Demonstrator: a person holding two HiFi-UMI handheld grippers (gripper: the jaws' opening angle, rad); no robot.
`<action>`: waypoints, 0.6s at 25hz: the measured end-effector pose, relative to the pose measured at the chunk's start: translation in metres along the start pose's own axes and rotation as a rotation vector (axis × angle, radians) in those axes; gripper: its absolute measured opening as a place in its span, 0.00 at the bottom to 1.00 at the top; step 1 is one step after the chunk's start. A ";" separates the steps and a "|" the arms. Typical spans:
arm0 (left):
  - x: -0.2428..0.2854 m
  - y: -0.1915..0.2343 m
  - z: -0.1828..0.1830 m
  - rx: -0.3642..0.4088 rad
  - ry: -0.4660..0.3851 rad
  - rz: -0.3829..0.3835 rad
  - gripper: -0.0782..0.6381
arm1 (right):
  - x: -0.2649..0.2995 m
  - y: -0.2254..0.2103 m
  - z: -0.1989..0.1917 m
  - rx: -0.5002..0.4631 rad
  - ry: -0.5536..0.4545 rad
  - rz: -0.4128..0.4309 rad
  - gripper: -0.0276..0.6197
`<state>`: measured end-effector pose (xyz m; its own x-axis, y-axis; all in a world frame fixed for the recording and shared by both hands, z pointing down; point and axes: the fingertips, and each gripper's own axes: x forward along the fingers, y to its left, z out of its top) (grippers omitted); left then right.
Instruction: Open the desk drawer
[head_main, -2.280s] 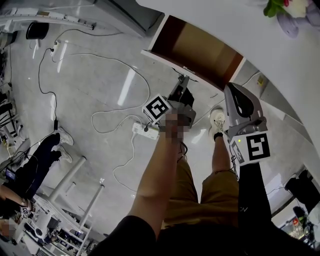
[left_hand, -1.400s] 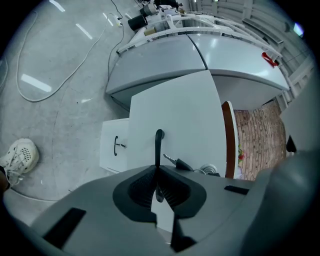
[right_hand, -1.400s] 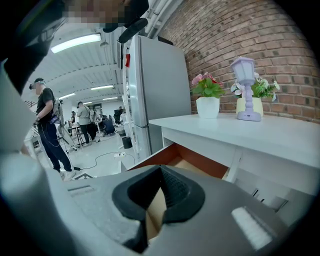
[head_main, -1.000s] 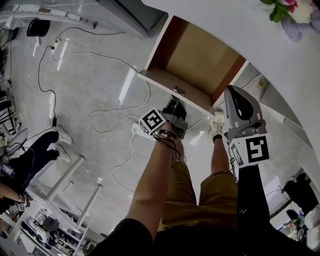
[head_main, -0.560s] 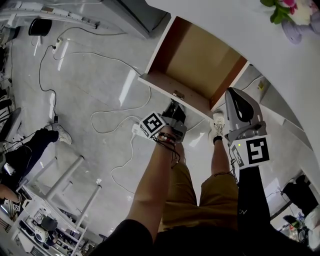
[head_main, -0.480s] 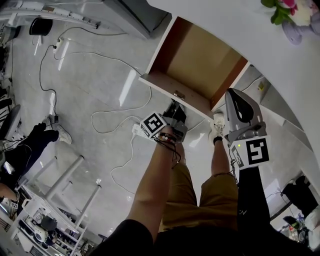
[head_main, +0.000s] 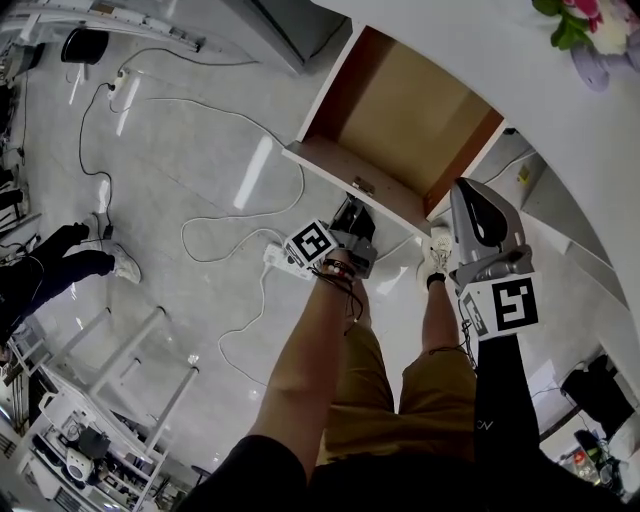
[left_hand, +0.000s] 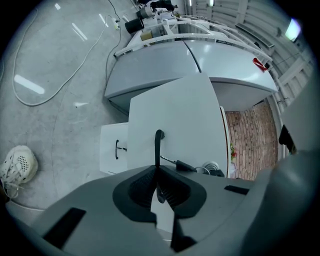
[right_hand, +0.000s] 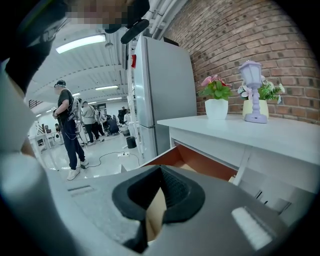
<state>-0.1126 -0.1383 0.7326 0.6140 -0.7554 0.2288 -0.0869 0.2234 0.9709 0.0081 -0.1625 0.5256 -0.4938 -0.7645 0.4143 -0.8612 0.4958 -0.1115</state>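
The desk drawer (head_main: 400, 110) stands pulled out from under the white desk top (head_main: 470, 50), its brown inside empty. In the head view my left gripper (head_main: 353, 208) sits at the white drawer front (head_main: 330, 167), by the small handle (head_main: 362, 186). In the left gripper view its jaws are shut on the black handle (left_hand: 158, 146), and a key (left_hand: 183, 165) sticks out of the front panel (left_hand: 175, 115) beside it. My right gripper (head_main: 468, 192) hovers over the drawer's right corner. It is shut and holds nothing (right_hand: 160, 169), and the drawer (right_hand: 200, 162) lies beyond it.
A flower pot (right_hand: 216, 108) and a purple lamp (right_hand: 252, 92) stand on the desk top (right_hand: 260, 130). Cables and a power strip (head_main: 275, 258) lie on the floor left of my legs. Another cabinet handle (left_hand: 118, 148) shows below. People (right_hand: 67, 125) stand farther off near a fridge (right_hand: 160, 85).
Since the earliest frame the drawer has slid farther out with my left gripper on its handle. Over the last second both grippers stay nearly still. A bystander at the left has moved off.
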 end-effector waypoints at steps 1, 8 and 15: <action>0.001 0.000 0.000 0.004 0.004 -0.008 0.14 | 0.000 0.001 -0.001 0.002 0.001 -0.001 0.04; -0.005 0.014 0.002 0.006 -0.022 0.046 0.14 | -0.001 0.009 -0.008 0.016 0.006 -0.003 0.04; -0.005 0.013 0.000 -0.054 -0.070 0.061 0.20 | 0.002 0.008 -0.003 0.028 0.003 -0.029 0.04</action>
<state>-0.1170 -0.1318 0.7444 0.5523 -0.7804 0.2932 -0.0787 0.3013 0.9503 0.0007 -0.1589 0.5288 -0.4681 -0.7773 0.4203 -0.8783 0.4617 -0.1242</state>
